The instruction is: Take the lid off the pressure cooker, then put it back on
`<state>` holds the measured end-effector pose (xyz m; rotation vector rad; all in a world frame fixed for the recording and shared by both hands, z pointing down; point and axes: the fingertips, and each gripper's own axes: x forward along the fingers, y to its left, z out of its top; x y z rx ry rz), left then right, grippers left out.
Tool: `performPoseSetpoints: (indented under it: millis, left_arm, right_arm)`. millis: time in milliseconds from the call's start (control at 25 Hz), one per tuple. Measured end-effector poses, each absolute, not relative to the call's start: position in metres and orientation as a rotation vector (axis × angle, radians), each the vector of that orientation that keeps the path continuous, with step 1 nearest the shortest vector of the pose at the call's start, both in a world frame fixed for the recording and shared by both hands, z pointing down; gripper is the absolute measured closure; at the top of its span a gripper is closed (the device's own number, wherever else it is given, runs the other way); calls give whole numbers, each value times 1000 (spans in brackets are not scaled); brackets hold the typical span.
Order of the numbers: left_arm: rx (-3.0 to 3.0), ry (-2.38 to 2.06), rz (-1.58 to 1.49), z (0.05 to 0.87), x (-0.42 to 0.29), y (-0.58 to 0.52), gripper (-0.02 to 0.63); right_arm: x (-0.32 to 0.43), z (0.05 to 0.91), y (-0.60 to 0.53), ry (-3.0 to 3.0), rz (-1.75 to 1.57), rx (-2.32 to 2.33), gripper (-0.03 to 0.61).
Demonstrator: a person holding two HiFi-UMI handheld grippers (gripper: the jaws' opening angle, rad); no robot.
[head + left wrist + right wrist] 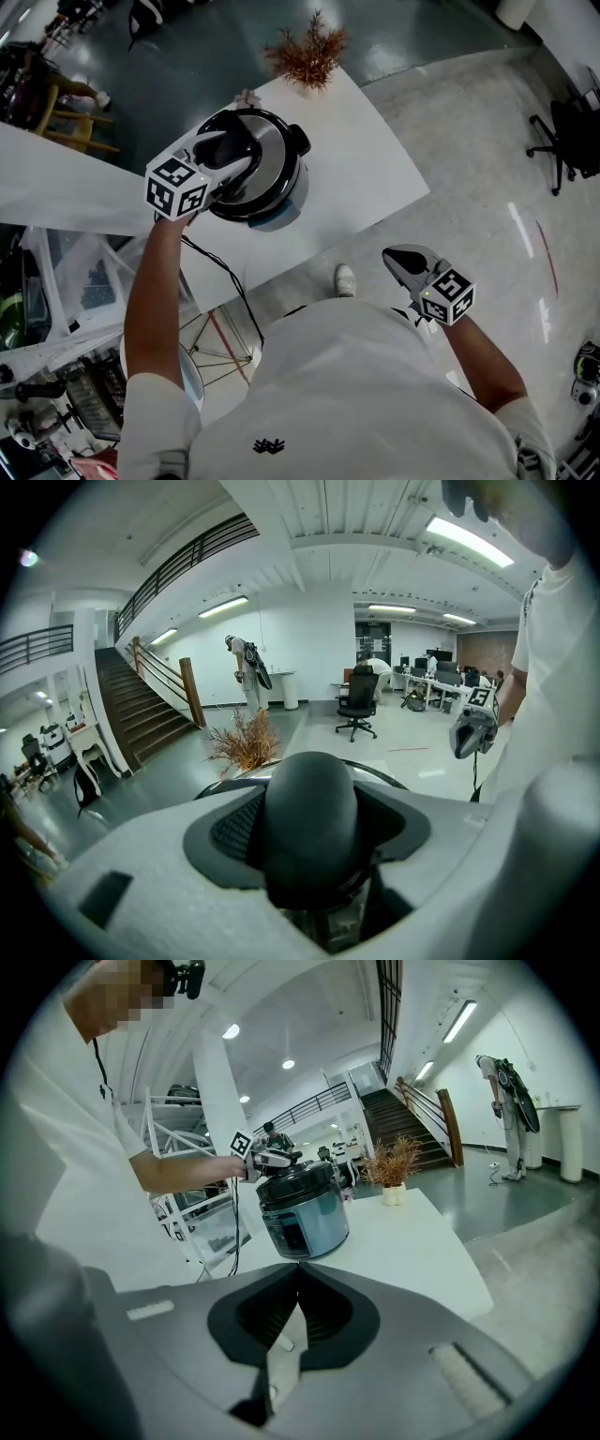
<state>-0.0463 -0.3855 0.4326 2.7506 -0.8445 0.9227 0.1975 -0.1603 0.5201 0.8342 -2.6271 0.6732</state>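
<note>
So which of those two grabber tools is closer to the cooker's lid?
Left. The left gripper sits on the lid, jaws closed around its black handle. The right gripper hangs over the floor, clear of the table, shut and empty.

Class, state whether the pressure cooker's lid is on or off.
On: the lid sits level on the cooker body, its handle gripped by the left tool.
</note>
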Motion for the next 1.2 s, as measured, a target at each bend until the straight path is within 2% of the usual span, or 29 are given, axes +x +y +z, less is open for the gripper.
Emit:
performPoseSetpoints:
  millis: [720,840,920,1200]
  left_arm:
    - [2741,-831,896,443,-51,-387,322]
    - [2738,-872,883,442,-52,-389,306]
    - [2727,-912,872,441,-55,-390,273]
    - [2696,-1069,733,424,-70,-381,261]
  right_arm:
    - [191,530,-177,-2635,696,763,568]
    - [189,531,-181,-2642,692,735,568]
    - [188,531,-184,-2650,689,712,568]
    - [185,534,-191,-2660,691,623,568]
